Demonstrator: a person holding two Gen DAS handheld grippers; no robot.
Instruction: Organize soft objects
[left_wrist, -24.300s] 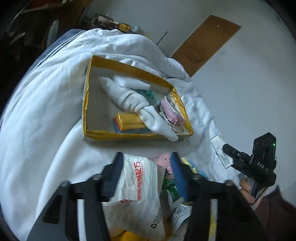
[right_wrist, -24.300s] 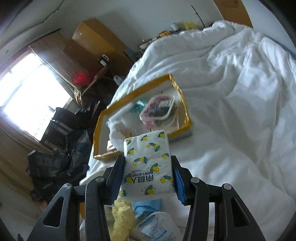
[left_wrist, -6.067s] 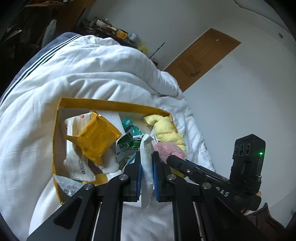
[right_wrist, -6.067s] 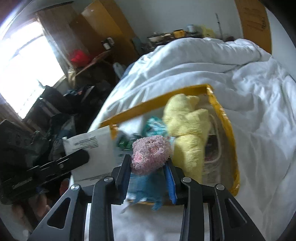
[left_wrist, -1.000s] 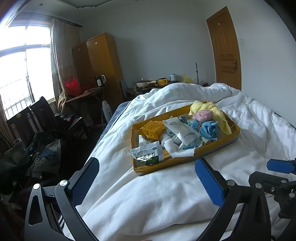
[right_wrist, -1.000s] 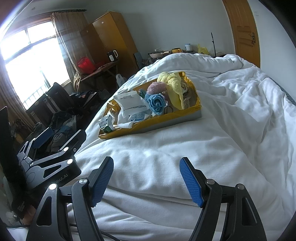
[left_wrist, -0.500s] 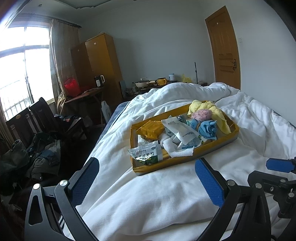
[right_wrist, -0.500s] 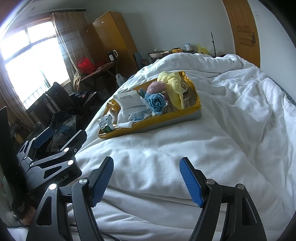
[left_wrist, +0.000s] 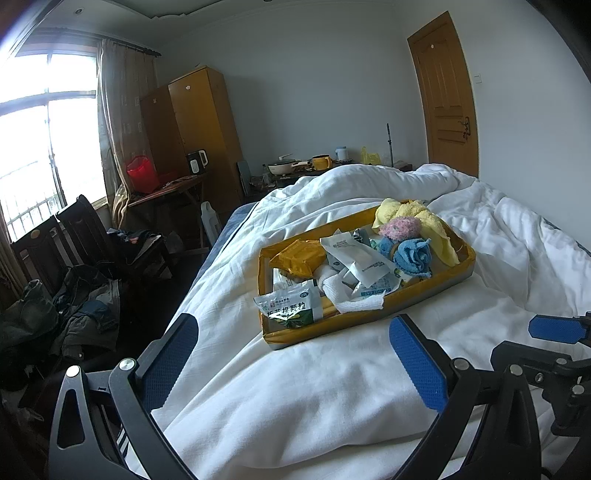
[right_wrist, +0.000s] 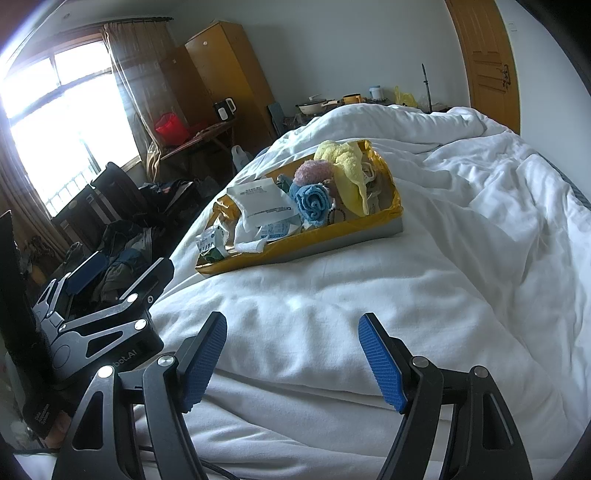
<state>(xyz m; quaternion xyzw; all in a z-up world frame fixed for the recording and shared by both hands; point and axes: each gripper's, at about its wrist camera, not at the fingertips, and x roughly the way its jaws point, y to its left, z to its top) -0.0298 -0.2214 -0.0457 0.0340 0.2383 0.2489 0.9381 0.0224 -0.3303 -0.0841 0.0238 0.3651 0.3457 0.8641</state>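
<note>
Nothing moved; tray (left_wrist: 373, 314) unchanged.

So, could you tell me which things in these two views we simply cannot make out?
- Bottom layer of the yellow tray: in both views the yellow towel, blue cloth and white packet cover whatever lies beneath.
- Small print on the green sachet: too small in the left view, partly hidden in the right.
- Left gripper and right gripper: open and empty; bodies cut off by the bottom edges.
</note>
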